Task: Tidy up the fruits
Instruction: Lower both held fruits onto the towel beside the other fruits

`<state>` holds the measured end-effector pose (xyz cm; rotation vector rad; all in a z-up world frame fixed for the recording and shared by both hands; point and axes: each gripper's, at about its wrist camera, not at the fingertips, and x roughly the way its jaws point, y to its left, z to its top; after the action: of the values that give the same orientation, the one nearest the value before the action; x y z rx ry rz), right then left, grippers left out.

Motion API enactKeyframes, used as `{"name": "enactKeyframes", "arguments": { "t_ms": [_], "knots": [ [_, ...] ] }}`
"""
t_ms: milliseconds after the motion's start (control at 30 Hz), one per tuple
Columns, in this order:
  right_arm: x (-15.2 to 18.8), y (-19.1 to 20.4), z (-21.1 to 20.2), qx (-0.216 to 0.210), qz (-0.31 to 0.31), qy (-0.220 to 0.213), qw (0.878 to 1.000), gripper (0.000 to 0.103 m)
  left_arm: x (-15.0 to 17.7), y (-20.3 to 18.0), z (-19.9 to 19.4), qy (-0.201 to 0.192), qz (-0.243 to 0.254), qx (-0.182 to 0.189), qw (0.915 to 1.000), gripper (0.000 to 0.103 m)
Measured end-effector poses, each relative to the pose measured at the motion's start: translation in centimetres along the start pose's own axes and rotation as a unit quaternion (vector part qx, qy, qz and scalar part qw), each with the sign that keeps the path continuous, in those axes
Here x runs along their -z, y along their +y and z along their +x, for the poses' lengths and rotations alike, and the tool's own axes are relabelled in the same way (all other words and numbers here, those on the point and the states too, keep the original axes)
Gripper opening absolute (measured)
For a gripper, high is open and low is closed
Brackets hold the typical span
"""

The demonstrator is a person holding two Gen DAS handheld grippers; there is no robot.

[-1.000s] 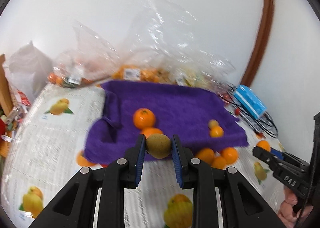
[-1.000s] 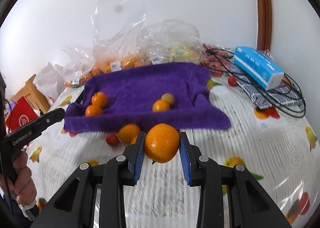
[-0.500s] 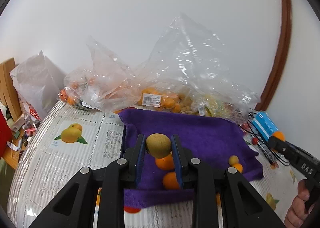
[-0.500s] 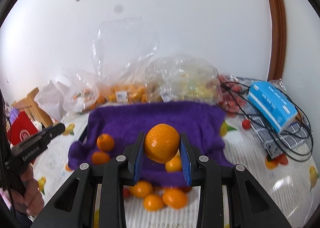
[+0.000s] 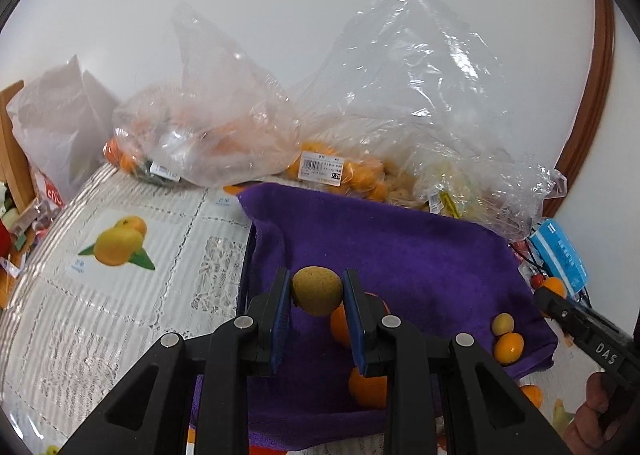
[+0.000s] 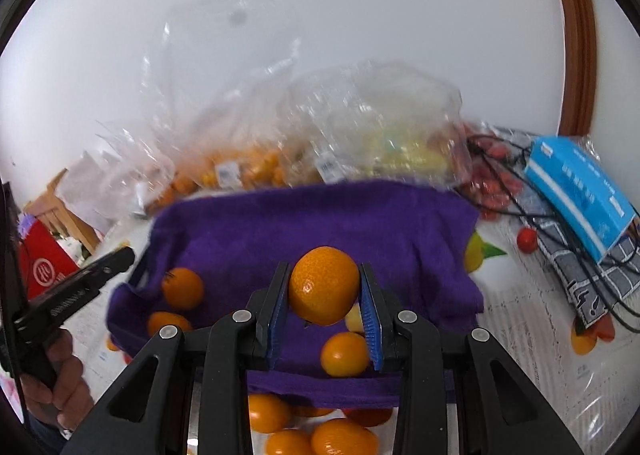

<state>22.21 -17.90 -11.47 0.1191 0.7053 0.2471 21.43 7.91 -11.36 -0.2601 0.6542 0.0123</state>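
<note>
Fruit-print tablecloth (image 5: 120, 295) under purple towel (image 5: 400, 255); clear fruit bags (image 5: 400, 115); blue box (image 6: 580, 195); seemingly loose oranges (image 6: 340, 439).

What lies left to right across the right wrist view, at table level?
Red box → left gripper → orange on the purple towel → held orange → cherry tomato → blue box.

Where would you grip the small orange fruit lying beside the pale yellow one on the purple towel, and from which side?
Grip the small orange fruit across its round middle, coming from above. Set the fingers so neither lands on the pale yellow fruit touching it on the purple towel.
</note>
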Motion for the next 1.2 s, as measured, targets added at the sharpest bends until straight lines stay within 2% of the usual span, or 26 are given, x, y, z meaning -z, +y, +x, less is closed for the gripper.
{"name": "enactKeyframes", "arguments": {
  "t_ms": [733,1200],
  "knots": [
    [2.0,0.5,2.7,-0.003,-0.015,0.042,0.999,0.033,0.8,-0.5,1.4,0.025,0.005,-0.005,0.9997,0.025],
    [2.3,1.1,3.4,-0.001,-0.028,0.052,0.998,0.033,1.0,-0.8,1.7,0.032,0.01,-0.001,0.9994,0.025]
  ]
}}
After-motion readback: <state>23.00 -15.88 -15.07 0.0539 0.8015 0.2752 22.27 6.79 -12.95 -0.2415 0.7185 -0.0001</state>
